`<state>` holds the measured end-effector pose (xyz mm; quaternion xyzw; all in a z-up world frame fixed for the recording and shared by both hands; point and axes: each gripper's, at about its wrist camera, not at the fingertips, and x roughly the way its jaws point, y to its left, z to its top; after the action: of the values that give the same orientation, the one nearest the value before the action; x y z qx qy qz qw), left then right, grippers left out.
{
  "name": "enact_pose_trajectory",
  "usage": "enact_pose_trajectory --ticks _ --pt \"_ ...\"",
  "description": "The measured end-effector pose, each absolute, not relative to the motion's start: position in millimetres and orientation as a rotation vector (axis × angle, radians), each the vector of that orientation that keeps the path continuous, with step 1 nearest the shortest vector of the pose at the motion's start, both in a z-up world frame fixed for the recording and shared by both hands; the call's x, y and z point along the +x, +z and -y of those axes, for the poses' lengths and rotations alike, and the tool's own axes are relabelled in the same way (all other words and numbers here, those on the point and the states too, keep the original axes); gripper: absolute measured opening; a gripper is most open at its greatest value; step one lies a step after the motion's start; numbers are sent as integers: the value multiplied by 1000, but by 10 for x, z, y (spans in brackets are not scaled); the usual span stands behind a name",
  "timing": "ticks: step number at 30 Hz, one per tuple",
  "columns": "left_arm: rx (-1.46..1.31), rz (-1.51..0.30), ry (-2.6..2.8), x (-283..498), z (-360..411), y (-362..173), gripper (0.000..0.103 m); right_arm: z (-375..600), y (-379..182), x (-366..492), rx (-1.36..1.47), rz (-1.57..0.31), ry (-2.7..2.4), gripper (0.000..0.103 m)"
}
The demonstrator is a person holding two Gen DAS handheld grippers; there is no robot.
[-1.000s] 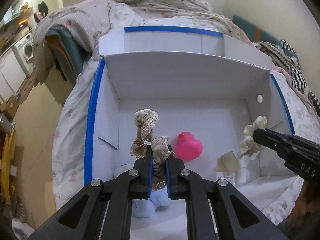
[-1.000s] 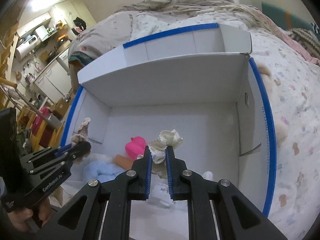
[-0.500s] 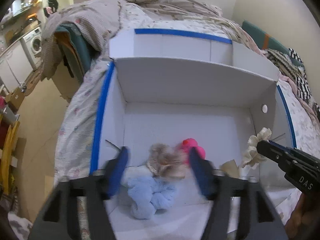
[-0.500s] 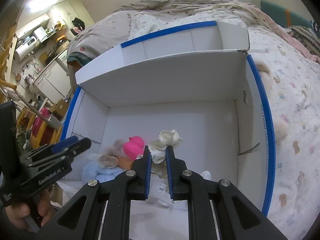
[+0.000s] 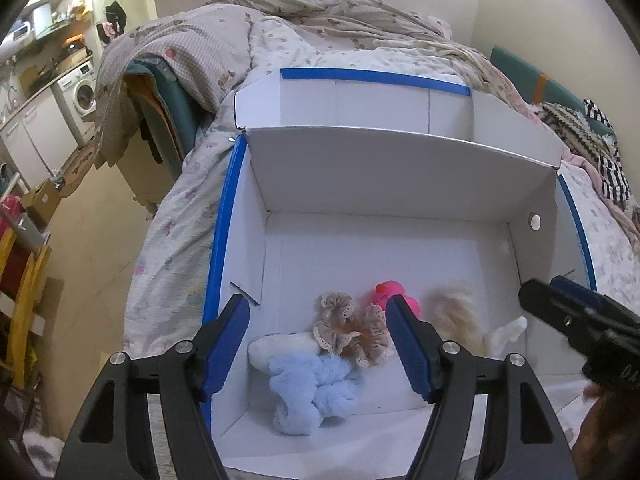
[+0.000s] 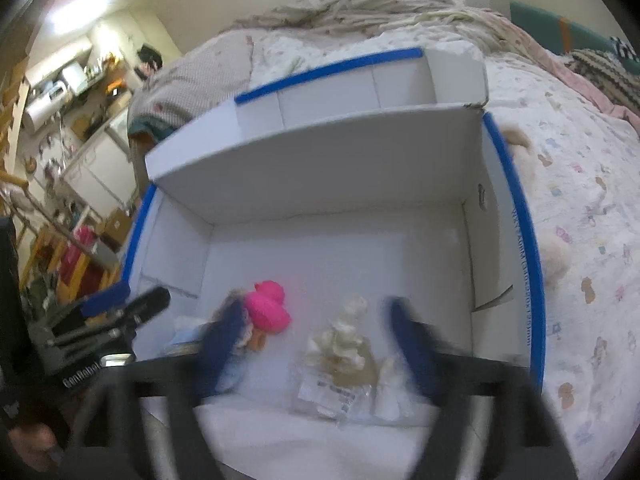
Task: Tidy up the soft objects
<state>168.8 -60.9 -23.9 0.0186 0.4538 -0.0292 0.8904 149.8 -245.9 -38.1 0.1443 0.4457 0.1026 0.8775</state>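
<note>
Both claws gape wide: beige lace scrunchie between the left claw; cream scrunchie between the right claw.

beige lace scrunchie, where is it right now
In the left wrist view the beige lace scrunchie lies on the floor of the white box, left of the pink toy, resting partly on the light blue fluffy scrunchie.

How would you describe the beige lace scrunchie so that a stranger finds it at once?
Look into the white box with blue edges on the bed. At its near left, the beige scrunchie lies partly on a fluffy light-blue one, beside a pink toy. Only it has lace-trimmed ruffles.
</note>
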Motion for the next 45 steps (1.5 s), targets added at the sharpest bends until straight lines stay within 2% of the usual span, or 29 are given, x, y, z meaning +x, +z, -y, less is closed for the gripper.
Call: enact_pose_trajectory --ticks 1,3,26,32,36,45 --pt "39 -940 -64 1680 608 -234 68 2476 -367 1495 314 -921 214 91" --pt "36 -933 -74 1668 604 -218 68 2482 -357 1504 318 -917 213 103" --pt "-34 -872 -36 1324 283 97 68 2477 2 1165 308 -712 144 103" --pt "-16 -845 -26 1046 166 214 68 2446 86 940 304 -728 170 103" --pt "10 -828 -10 853 75 253 72 2460 42 751 309 -761 177 103" --pt "8 -869 -5 481 -41 81 74 2475 -128 356 305 -839 141 103"
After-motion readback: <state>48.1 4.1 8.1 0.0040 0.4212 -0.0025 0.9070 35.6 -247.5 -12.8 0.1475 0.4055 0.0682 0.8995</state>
